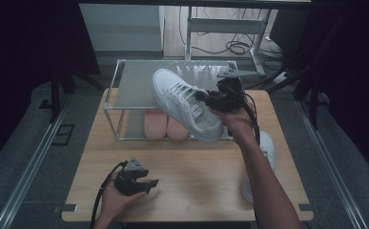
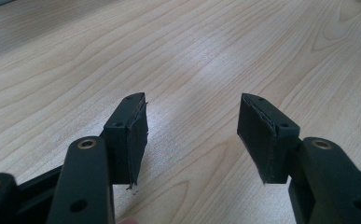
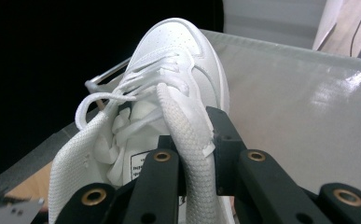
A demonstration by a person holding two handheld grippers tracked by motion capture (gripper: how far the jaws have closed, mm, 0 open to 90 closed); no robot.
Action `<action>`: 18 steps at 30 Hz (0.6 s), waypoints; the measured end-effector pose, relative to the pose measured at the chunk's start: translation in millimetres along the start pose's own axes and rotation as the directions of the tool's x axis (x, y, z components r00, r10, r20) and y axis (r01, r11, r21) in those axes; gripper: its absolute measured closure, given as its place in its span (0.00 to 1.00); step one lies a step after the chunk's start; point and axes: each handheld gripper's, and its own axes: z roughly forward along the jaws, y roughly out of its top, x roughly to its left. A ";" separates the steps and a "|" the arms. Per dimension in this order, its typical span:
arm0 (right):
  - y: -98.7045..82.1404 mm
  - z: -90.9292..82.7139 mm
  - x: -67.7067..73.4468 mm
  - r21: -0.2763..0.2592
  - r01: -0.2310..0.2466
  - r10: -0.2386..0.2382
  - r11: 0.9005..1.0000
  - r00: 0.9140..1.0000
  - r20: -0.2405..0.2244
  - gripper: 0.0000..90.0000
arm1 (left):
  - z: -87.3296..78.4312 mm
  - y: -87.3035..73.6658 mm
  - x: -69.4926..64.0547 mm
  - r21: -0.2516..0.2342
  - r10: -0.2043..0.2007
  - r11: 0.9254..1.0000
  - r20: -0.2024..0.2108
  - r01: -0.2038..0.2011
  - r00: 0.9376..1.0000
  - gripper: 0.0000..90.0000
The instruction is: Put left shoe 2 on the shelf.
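The white lace-up leather sneaker (image 1: 188,106) hangs in the air above the front edge of the two-tier metal-framed shoe rack with grey shelves (image 1: 129,86), its toe pointing away and to the left over the top shelf and its heel toward the person. The right claw (image 1: 210,101) is clamped on the shoe's padded collar: in the right gripper view one jaw sits inside the opening and the other outside, with the white knit rim of the sneaker (image 3: 178,93) pinched between them, the right claw (image 3: 197,154) seen close from behind. The laces hang loose over the tongue.

Below the lifted shoe, a pair of pink slippers (image 1: 165,125) lies side by side on the rack's lower shelf. A second white sneaker (image 1: 267,148) rests on the light wooden surface (image 1: 196,176) to the right, partly hidden behind the person's right forearm.

The left claw (image 1: 144,183) lies low on the surface near its front-left edge, well apart from the rack. In the left gripper view the left claw (image 2: 192,130) stands with its jaws apart, with bare wood grain between them.
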 end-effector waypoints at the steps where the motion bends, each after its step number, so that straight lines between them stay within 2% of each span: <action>1: 3.5 3.0 -0.8 0.003 -0.006 0.006 1.000 1.000 0.006 0.92 | 0.2 0.0 -0.1 0.001 0.000 1.000 0.000 0.000 1.000 0.48; 8: 23.9 23.8 -7.2 0.021 -0.034 0.033 0.999 0.998 0.056 0.92 | 1.4 0.3 -1.3 0.013 0.008 1.000 0.005 -0.008 1.000 0.48; 15: 34.2 43.2 -17.1 0.044 -0.079 0.075 0.996 0.994 0.077 0.92 | 0.6 0.0 0.2 0.013 0.011 1.000 0.000 -0.011 1.000 0.48; 18: 37.0 49.3 -19.8 0.049 -0.085 0.081 0.995 0.992 0.096 0.92 | -1.3 -0.1 0.4 -0.018 0.006 1.000 -0.018 -0.007 1.000 0.48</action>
